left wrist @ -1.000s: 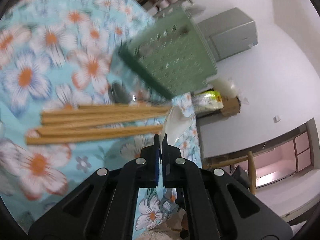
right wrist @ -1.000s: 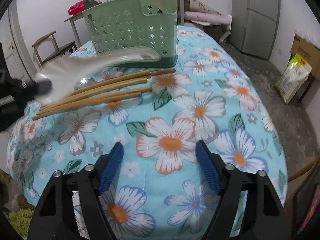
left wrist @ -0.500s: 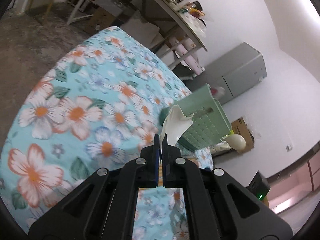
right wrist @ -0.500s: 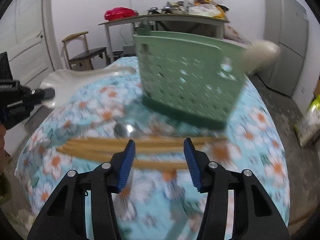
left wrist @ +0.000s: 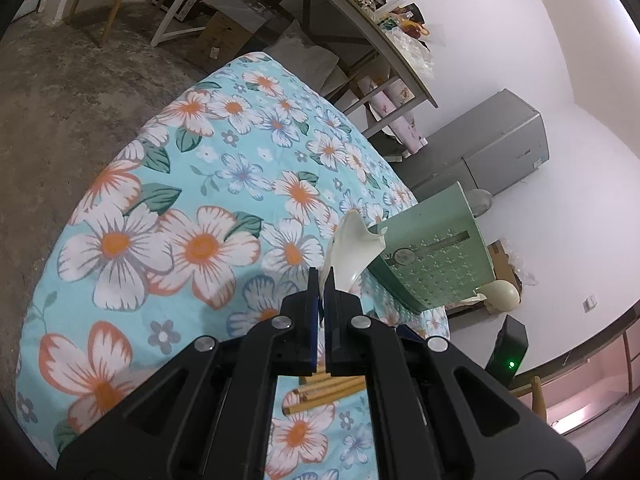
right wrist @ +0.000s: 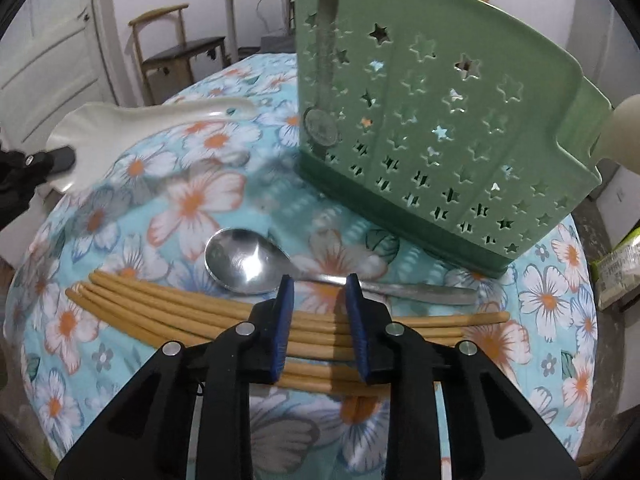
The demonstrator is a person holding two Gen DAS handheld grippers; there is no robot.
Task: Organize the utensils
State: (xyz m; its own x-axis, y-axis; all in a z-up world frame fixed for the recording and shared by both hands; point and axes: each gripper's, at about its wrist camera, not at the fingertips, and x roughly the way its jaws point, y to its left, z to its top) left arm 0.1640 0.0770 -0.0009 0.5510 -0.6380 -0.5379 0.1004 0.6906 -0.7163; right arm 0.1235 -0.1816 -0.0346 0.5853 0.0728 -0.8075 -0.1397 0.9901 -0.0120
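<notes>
My left gripper [left wrist: 322,277] is shut on the end of a white spoon [left wrist: 352,248], held above the flowered tablecloth; the same white spoon [right wrist: 132,128] shows at the left in the right wrist view. A green star-holed utensil caddy [right wrist: 440,120] stands on the table, with another white spoon's bowl [right wrist: 624,136] sticking out of its right end. In front of it lie a metal spoon [right wrist: 248,264] and several wooden chopsticks [right wrist: 180,312]. My right gripper [right wrist: 319,285] hangs just over the chopsticks, jaws closing, with the chopsticks and the spoon's handle under the gap and no pad pressing on them.
The table is round, and its flowered cloth [left wrist: 200,248] drops off at the edges. A wooden chair [right wrist: 176,52] and a desk stand beyond it. A grey fridge [left wrist: 492,148] is by the wall, and a bag [right wrist: 616,268] lies on the floor at the right.
My right gripper came in low over the chopsticks and its jaws narrowed. My left gripper swung away from the chopsticks with the white spoon still in it.
</notes>
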